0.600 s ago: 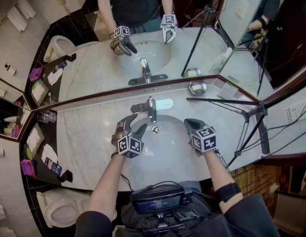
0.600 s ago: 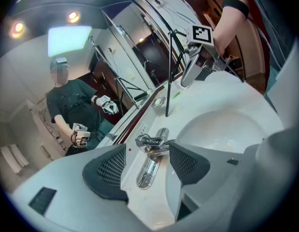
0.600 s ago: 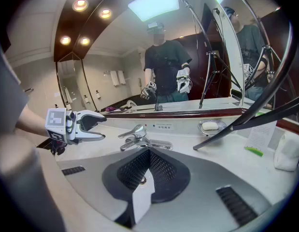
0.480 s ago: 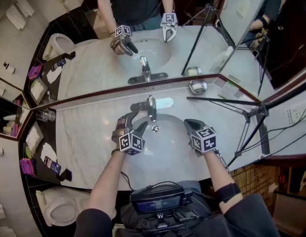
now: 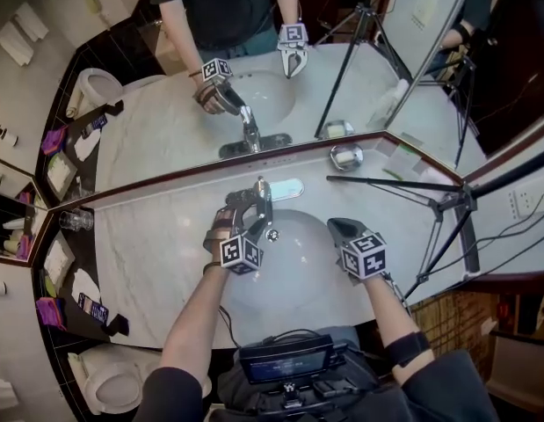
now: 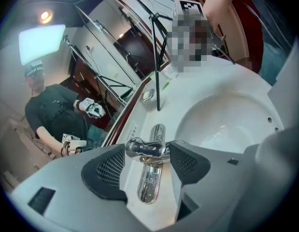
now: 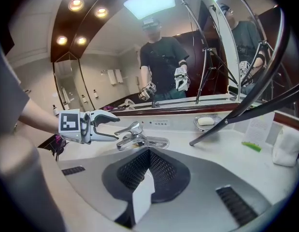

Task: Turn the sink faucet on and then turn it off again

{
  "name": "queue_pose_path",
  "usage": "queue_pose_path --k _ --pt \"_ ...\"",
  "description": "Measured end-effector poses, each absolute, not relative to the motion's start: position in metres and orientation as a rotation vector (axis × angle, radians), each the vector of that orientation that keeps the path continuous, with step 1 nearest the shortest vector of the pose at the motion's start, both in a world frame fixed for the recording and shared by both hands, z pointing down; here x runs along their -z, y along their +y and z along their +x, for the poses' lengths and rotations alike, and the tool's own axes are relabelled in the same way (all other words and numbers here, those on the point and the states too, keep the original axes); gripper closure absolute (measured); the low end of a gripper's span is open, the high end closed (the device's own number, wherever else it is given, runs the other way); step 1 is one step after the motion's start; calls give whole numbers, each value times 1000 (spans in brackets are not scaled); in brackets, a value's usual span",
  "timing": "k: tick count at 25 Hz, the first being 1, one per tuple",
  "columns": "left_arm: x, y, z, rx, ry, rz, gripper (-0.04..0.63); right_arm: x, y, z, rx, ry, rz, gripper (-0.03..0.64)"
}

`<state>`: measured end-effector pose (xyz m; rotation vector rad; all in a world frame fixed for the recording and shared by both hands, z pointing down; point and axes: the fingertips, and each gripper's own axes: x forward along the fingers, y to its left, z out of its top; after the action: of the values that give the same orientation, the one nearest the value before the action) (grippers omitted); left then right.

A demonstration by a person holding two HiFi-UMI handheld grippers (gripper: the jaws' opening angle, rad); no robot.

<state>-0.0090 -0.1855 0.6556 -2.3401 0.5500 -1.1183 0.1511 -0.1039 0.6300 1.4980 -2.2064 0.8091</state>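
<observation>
The chrome faucet (image 5: pixel 266 195) stands at the back rim of the white sink basin (image 5: pixel 300 258); no water is seen running. My left gripper (image 5: pixel 248 209) reaches in from the left and stands open, one finger on each side of the faucet's lever (image 6: pixel 145 149), whose end lies between the pads without being pressed. From the right gripper view, that left gripper (image 7: pixel 110 128) has its fingertips just at the lever's tip (image 7: pixel 126 129). My right gripper (image 5: pixel 341 228) hovers over the basin's right side, shut and empty (image 7: pixel 149 154).
A soap dish (image 5: pixel 346 156) sits on the marble counter (image 5: pixel 157 236) by the mirror. A black tripod (image 5: pixel 446 207) stands on the counter's right, one leg (image 7: pixel 236 114) slanting across. A glass (image 5: pixel 76 221) is far left; a toilet (image 5: pixel 109 378) is below left.
My left gripper has moved forward from over the basin's left part up to the faucet, so its open jaws now straddle the lever. The right gripper has stayed put.
</observation>
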Motion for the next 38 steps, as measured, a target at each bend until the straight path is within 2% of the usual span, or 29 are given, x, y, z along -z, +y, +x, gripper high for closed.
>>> queue_pose_path --k 1,12,14,17,18,27,31,38 --pt "-657 -187 -6 1118 546 -2340 334 -630 -104 154 -810 -2202 1504 598" --pt "-673 -206 13 1142 553 -2360 338 -638 -99 178 -838 -2162 1559 598" --pt "-670 -208 15 1130 562 -2363 360 -639 -100 180 -839 -2158 1564 598" --pt "-672 -206 18 1129 550 -2365 454 -641 -101 179 -846 -2158 1564 598" --pt "-673 -206 18 1129 557 -2372 463 -641 -101 177 -847 -2159 1561 598" --pt "-665 -213 18 1104 606 -2474 476 -644 -107 166 -852 -2179 1536 598" --pt "-649 -232 23 1060 653 -2597 508 -643 -108 166 -853 -2179 1536 598" --pt "-658 -237 23 1062 584 -2717 508 -644 -110 167 -860 -2180 1541 598"
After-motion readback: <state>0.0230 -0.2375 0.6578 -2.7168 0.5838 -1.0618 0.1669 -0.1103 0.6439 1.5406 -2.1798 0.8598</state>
